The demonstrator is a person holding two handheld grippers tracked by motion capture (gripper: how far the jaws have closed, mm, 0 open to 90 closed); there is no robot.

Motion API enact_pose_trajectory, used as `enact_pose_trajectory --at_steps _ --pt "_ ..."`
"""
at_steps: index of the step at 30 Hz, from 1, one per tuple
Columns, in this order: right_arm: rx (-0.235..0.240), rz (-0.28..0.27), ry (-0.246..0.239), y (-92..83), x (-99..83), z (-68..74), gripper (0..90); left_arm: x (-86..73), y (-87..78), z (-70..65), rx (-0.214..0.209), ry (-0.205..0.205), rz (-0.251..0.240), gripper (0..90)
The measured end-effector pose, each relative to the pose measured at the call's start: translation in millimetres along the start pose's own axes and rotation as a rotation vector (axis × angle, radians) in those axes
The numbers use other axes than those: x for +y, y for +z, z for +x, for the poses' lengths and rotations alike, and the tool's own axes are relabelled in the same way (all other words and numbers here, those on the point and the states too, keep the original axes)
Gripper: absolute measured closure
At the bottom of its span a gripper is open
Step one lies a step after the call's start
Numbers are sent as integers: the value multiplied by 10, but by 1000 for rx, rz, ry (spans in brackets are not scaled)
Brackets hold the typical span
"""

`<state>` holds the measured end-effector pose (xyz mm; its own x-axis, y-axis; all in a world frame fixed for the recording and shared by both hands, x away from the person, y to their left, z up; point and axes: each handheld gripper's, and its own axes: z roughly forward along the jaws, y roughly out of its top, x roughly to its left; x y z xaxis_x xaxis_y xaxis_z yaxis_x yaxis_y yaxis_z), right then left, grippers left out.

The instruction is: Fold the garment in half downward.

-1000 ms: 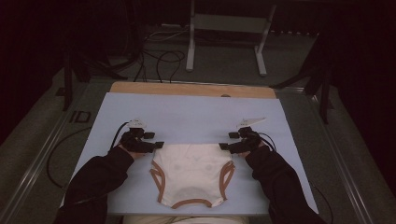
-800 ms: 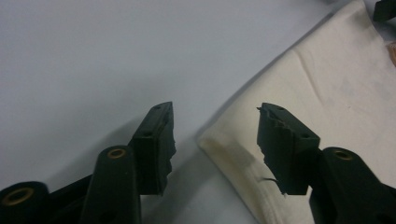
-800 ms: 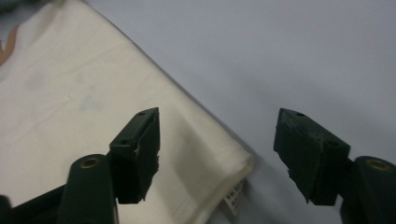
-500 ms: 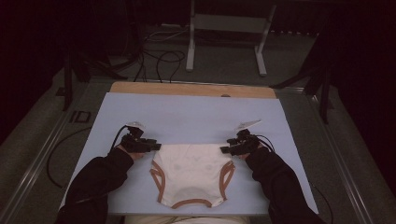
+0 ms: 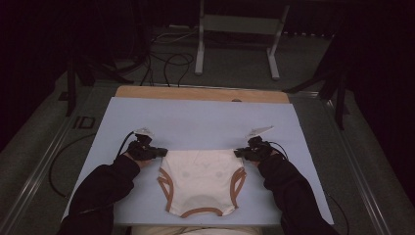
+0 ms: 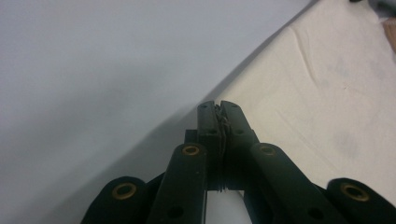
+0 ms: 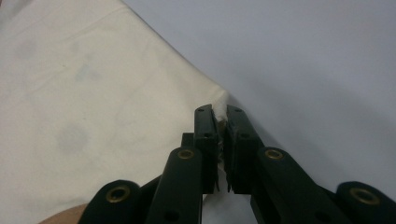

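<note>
A cream garment (image 5: 200, 178) with brown-trimmed leg openings lies flat on the pale blue mat (image 5: 195, 117), near its front edge. My left gripper (image 5: 162, 152) is at the garment's upper left corner. In the left gripper view, the gripper (image 6: 217, 106) has just closed, with the edge of the cream cloth (image 6: 317, 93) pinched between its jaws. My right gripper (image 5: 238, 153) is at the upper right corner. In the right gripper view, the gripper (image 7: 220, 111) has just closed too, and a tuft of the cloth (image 7: 93, 93) shows between its jaws.
A wooden strip (image 5: 200, 93) borders the mat's far edge. Beyond it stand a metal frame (image 5: 235, 29) and loose cables (image 5: 161, 63) on the dark floor. The person's dark sleeves (image 5: 103, 191) come in from the bottom on both sides of the garment.
Both grippers' jaws have closed onto the garment's upper corners. The right hand has sunk slightly toward the mat; the left has hardly moved.
</note>
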<state>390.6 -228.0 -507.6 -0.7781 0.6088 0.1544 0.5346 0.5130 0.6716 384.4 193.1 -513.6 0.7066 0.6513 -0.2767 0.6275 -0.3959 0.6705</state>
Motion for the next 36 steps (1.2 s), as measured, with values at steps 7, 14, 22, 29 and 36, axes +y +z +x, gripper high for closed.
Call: enact_pose_trajectory --at_steps 7,14,22,29,36 --pt "-38 -18 1 -16 76 -24 850 99 -30 3 50 45 -54 892" --pt "-63 -45 18 -42 159 -104 850 213 -5 45 101 55 -82 891" --pt "-96 -65 31 -40 289 -191 851 326 35 96 145 52 -106 891" --pt "-130 -58 52 40 354 -271 851 399 121 149 191 61 -114 890" --pt "-168 -43 63 133 404 -348 851 464 219 214 217 63 -102 889"
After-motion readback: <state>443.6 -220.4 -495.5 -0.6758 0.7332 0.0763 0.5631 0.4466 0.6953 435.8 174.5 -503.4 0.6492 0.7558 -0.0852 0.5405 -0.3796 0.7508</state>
